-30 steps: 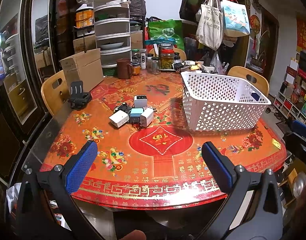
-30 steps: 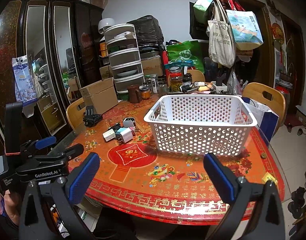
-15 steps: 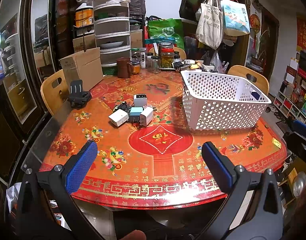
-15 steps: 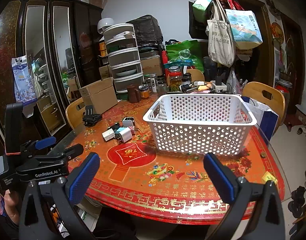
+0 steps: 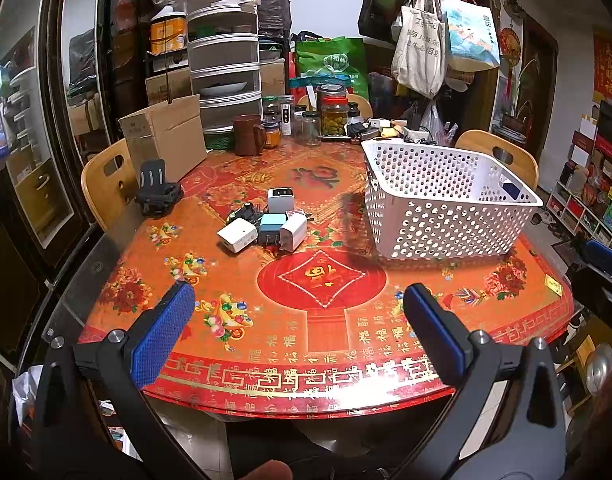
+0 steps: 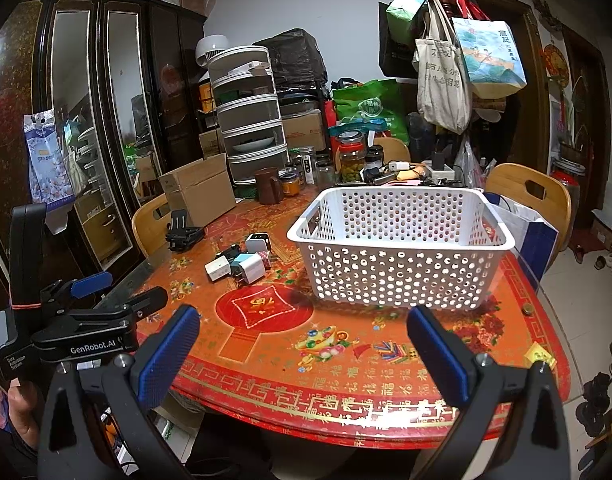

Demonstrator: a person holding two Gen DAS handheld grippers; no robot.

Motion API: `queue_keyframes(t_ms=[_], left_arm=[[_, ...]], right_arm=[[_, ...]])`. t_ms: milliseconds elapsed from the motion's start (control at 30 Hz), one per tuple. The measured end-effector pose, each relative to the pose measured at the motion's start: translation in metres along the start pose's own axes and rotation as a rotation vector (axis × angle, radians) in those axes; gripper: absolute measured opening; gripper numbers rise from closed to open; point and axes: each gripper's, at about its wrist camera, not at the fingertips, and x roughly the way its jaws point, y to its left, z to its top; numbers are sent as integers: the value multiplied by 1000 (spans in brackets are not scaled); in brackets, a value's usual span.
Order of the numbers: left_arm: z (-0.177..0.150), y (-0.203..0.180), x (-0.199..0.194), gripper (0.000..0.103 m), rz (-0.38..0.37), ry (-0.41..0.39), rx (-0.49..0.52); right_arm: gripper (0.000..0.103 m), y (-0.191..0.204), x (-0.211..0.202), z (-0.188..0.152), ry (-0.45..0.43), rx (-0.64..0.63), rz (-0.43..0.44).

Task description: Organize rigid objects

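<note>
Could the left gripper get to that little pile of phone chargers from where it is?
Probably yes. The left gripper is open and empty, and only bare tablecloth lies between it and the chargers. The white basket stands off to the right, out of that path.

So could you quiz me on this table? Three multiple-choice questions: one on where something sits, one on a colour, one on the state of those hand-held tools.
1. Where does the cluster of chargers lie relative to the white basket?
A. inside it
B. on the tablecloth, left of it
C. on a chair

2. What colour are the tool pads?
A. blue
B. green
C. white

3. What state is the left tool in?
A. shut on a charger
B. open, holding nothing
C. resting inside the basket

Answers: B, the chargers lie on the cloth apart from the basket's left wall; A, both pads show blue; B, its pads stand wide apart over bare tablecloth, as do the right tool's.
</note>
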Motion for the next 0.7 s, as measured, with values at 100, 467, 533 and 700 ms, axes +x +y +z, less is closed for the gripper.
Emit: queue_keyframes(t_ms=[100, 467, 533, 700], left_arm=[[0, 0, 0, 103, -1, 1, -1], [4, 12, 9, 103, 41, -135, 1], [10, 20, 16, 103, 68, -175, -10], [26, 39, 67, 103, 103, -62, 7]], right_arm=[[103, 0, 0, 0, 0, 0, 0], [103, -56, 22, 18, -35, 79, -134], [103, -103, 34, 36, -38, 161, -218], [103, -198, 84, 62, 90, 308, -257]])
